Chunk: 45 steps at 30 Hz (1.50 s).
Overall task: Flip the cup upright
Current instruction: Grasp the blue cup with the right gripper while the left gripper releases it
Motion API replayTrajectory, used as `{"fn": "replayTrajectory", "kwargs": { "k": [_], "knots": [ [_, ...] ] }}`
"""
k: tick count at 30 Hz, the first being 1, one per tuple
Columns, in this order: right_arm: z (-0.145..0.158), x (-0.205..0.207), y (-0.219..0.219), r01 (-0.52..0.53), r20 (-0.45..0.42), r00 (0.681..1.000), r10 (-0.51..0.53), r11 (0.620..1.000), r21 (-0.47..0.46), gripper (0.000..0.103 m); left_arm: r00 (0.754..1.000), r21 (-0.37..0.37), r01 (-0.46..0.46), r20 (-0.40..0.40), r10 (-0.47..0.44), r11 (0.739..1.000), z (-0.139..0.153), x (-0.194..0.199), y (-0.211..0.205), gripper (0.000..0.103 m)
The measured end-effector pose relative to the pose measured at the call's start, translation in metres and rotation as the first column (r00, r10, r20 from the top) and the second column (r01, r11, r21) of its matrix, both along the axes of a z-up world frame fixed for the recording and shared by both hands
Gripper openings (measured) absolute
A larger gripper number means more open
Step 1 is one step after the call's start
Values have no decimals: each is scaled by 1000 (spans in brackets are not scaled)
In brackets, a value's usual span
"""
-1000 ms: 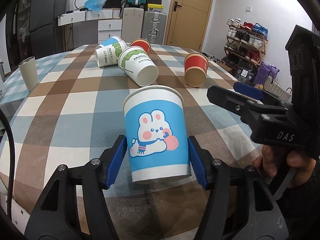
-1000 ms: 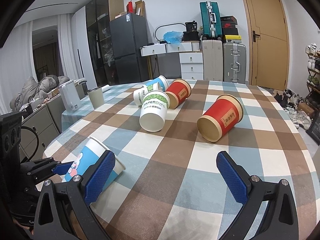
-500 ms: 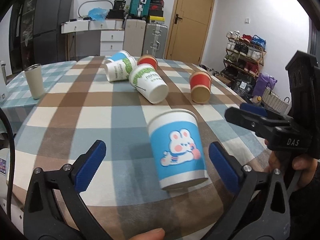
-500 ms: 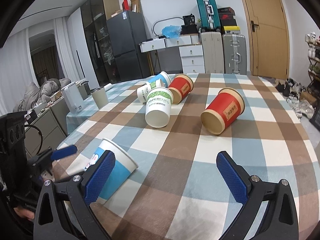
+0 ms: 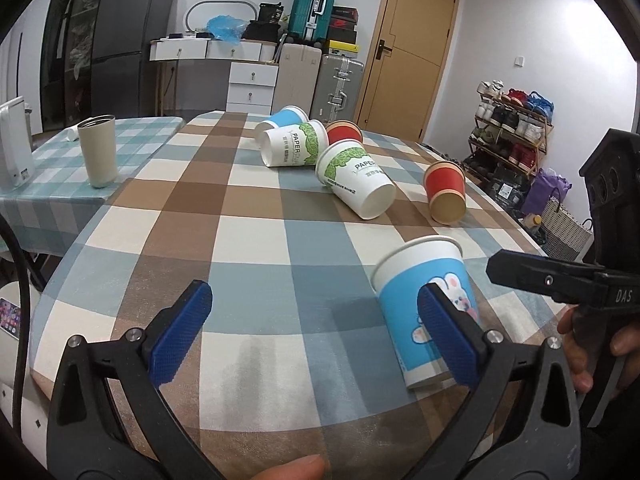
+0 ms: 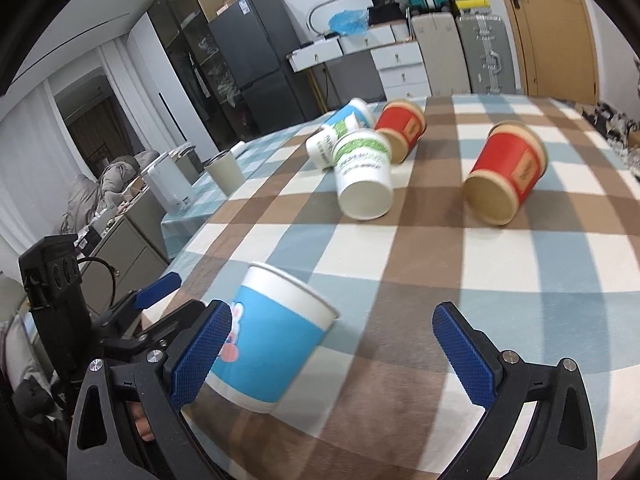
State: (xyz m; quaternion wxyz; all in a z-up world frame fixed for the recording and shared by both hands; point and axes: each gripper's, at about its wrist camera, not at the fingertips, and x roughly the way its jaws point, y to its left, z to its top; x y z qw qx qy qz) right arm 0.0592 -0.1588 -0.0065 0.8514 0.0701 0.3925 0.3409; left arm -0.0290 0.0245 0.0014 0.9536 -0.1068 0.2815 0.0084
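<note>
A blue paper cup with a rabbit print (image 5: 424, 304) stands upright near the table's front edge; it also shows in the right wrist view (image 6: 276, 336). My left gripper (image 5: 316, 336) is open and empty, drawn back left of the cup, its right finger in front of it. My right gripper (image 6: 332, 356) is open and empty, right of the cup. Several cups lie on their sides farther back: a white-green cup (image 5: 354, 176), a red cup (image 5: 446, 190) and a cluster (image 5: 296, 140).
A beige tumbler (image 5: 98, 150) and a white appliance (image 5: 12, 142) stand on a side table at the left. The checked tablecloth (image 5: 240, 240) covers the table. Suitcases, drawers and a shoe rack line the room behind.
My left gripper let go of the blue rabbit cup, opened wide and drew back to the left. The cup stays upright. My right gripper moved closer to the cup.
</note>
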Motion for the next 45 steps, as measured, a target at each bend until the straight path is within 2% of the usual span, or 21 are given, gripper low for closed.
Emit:
{"fn": "replayTrajectory", "kwargs": {
  "k": [4,8,16,25,26,28,29,33,40,45],
  "knots": [
    [-1,4,8,-23,-50,999,23,1000,-1,103,1000,41,-13,21,12,999,-1,0,0,103],
    [-4,7,15,-43,-87,995,42,999,-10,103,1000,44,-11,23,10,999,-2,2,-1,103],
    [-15,21,21,-63,-218,974,64,998,13,100,1000,54,-19,25,18,998,-2,2,-1,103],
    [-24,32,34,-98,-301,949,96,995,9,100,1000,56,-22,22,21,998,-4,5,0,103],
    [-25,34,35,-104,-308,946,103,994,13,99,1000,56,-24,22,22,998,-4,4,-1,103],
    [-27,36,38,-119,-327,938,118,993,17,88,999,59,-26,23,25,998,-4,5,0,103],
    [-27,37,39,-124,-334,934,126,992,28,87,999,59,-27,23,26,998,-5,5,0,103],
    [-26,38,41,-136,-341,929,145,989,51,75,999,59,-26,23,25,998,-5,4,0,103],
    [-22,35,38,-143,-313,937,156,988,64,72,999,59,-27,24,26,998,-5,5,1,103],
    [-8,27,31,-123,-183,975,127,992,30,70,999,56,-29,20,28,998,-6,6,3,103]
  ]
}}
